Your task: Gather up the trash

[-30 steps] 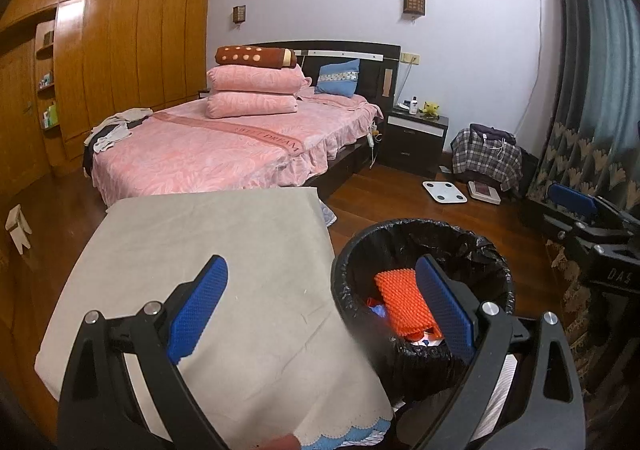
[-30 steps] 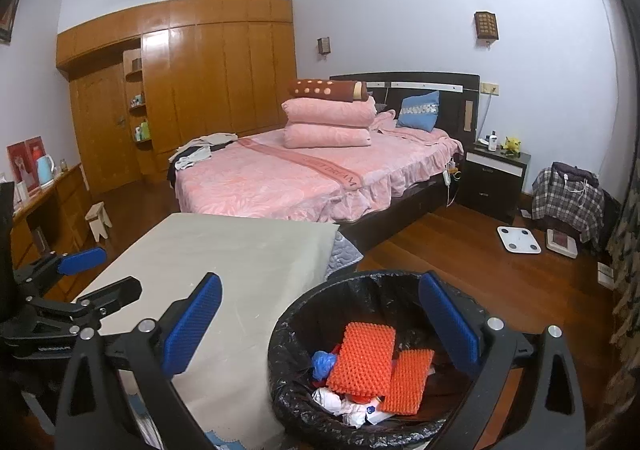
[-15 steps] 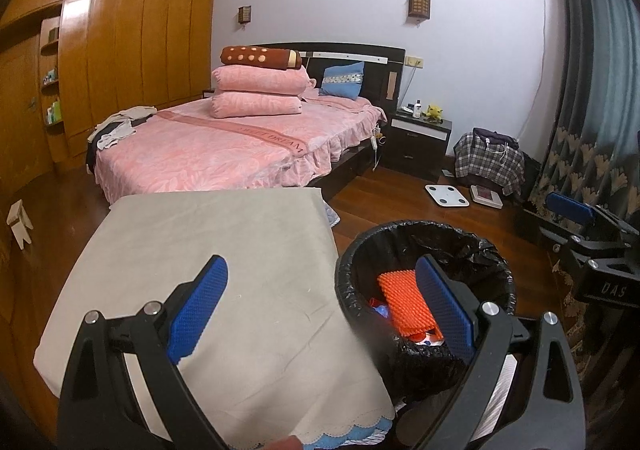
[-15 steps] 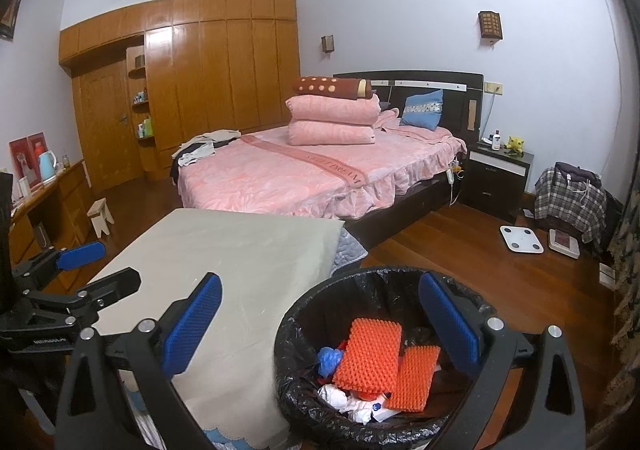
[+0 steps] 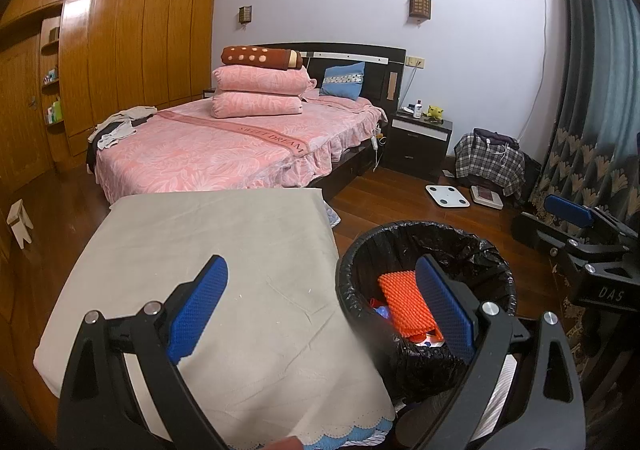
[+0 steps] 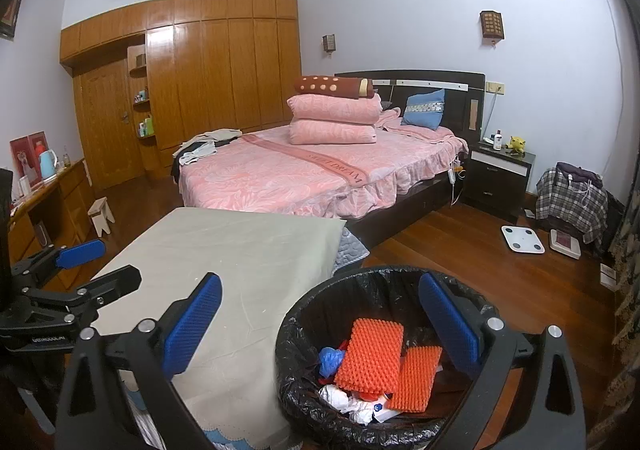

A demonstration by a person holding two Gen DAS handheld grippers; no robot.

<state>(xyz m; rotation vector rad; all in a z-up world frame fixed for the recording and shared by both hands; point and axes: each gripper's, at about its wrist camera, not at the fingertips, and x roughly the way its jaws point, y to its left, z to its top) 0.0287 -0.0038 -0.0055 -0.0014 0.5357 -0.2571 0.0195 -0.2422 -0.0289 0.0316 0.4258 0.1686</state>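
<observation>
A pink bed [image 6: 320, 170] fills the twelve o'clock background. A cloth-covered table [image 6: 240, 262] sits at nine o'clock. The black-lined trash bin [image 6: 484, 304] stands at five o'clock, holding orange foam pads [image 6: 372, 354] and crumpled paper [image 6: 352, 402]. The left gripper [image 5: 320, 306] and right gripper [image 6: 320, 326] both gape wide, empty.

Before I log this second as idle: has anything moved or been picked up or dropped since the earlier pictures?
Almost nothing. Both views drift a little, so the hands shifted slightly. Nothing was grasped or released. The left claw and right claw stay open and empty, the orange mesh pieces and crumpled paper lie as before in the black-lined bin, and the cloth-covered table has nothing on it.
</observation>
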